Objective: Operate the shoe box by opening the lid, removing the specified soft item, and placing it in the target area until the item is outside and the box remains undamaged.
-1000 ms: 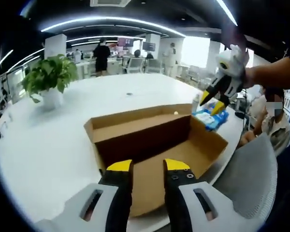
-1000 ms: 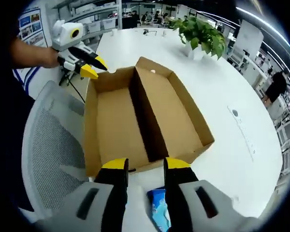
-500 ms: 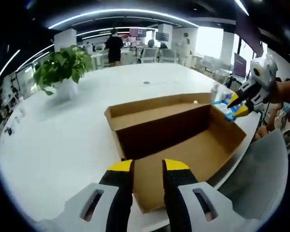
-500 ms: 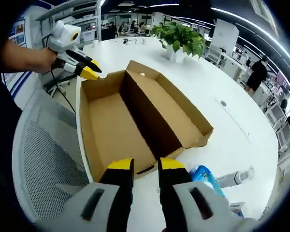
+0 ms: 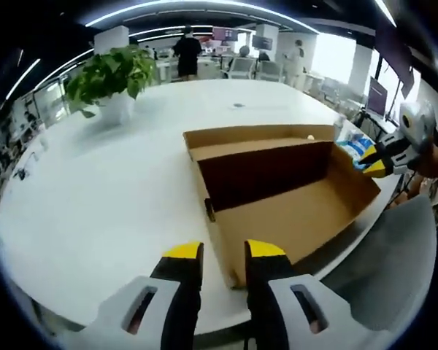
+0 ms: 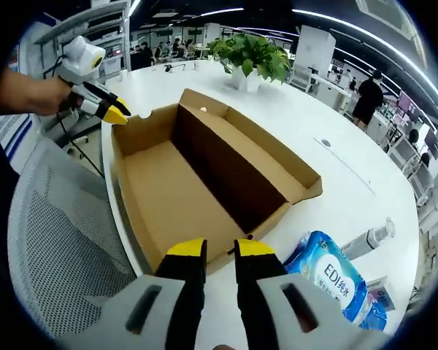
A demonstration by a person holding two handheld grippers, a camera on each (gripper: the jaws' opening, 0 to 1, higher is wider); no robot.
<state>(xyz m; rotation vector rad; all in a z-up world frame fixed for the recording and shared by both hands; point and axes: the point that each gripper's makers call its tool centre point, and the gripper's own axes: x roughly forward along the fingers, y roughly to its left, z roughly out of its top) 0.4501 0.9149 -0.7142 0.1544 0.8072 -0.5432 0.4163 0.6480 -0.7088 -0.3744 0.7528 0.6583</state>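
Observation:
The cardboard shoe box lies open on the white table, its lid folded out flat beside the base, and both halves look bare inside. A blue pack of wipes rests on the table just past the box's near end, to the right of my right gripper. That gripper has a narrow gap between its jaws and holds nothing. In the left gripper view the pack peeks out behind the box's far corner, by the right gripper. My left gripper hovers open at the opposite box end.
A potted plant stands on the far side of the table. A grey mesh chair is pushed against the table edge beside the box. A slim bottle and another blue packet lie near the wipes. People stand in the background.
The blue pack, between the right gripper's jaws a second ago, now lies free on the table to its right. Those jaws have narrowed. Both cameras shifted; the box has not moved.

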